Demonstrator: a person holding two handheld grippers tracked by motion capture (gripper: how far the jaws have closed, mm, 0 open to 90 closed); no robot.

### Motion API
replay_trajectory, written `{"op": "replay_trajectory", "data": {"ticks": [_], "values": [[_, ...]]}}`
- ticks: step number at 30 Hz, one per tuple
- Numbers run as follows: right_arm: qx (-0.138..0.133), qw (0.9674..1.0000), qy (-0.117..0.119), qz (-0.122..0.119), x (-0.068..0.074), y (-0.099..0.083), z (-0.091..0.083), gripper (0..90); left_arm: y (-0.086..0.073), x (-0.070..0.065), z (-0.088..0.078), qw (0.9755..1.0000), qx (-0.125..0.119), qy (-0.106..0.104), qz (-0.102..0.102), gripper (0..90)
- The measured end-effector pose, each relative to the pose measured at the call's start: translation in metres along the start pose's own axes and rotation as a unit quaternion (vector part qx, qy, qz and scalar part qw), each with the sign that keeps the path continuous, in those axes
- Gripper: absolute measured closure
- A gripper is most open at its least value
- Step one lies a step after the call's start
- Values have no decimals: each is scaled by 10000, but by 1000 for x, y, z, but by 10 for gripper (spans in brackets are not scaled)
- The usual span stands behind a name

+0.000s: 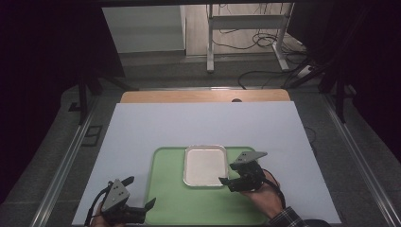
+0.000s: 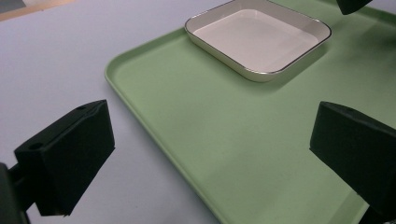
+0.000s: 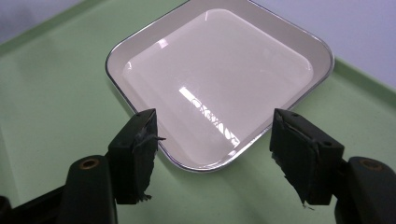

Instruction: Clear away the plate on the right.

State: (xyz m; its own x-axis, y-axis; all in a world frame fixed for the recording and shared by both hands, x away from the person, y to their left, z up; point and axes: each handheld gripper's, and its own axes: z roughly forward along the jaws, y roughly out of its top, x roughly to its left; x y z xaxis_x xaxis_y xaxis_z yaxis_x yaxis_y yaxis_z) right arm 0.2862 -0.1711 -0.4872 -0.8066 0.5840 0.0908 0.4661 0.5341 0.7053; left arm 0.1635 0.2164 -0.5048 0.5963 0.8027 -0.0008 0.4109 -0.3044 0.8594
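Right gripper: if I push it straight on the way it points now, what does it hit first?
Most likely the near corner of the white dish on the green tray; the right gripper has open jaws straddling that corner, height unclear.

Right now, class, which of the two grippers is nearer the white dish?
The right gripper: its open fingers flank a corner of the dish, while the left gripper sits back at the green tray's near-left edge.
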Motion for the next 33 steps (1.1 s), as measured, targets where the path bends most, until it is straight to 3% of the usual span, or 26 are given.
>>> {"op": "replay_trajectory", "data": {"ticks": [10, 26, 33], "values": [[-47, 9999, -11, 113, -6, -2, -6, 288, 0, 0, 0, 10000, -4, -4, 7, 0], [-224, 9994, -78, 238, -16, -7, -18, 107, 0, 0, 0, 10000, 13, 2, 40, 0], [-227, 9994, -211, 121, -17, -10, -23, 51, 0, 0, 0, 10000, 13, 2, 37, 0]]}}
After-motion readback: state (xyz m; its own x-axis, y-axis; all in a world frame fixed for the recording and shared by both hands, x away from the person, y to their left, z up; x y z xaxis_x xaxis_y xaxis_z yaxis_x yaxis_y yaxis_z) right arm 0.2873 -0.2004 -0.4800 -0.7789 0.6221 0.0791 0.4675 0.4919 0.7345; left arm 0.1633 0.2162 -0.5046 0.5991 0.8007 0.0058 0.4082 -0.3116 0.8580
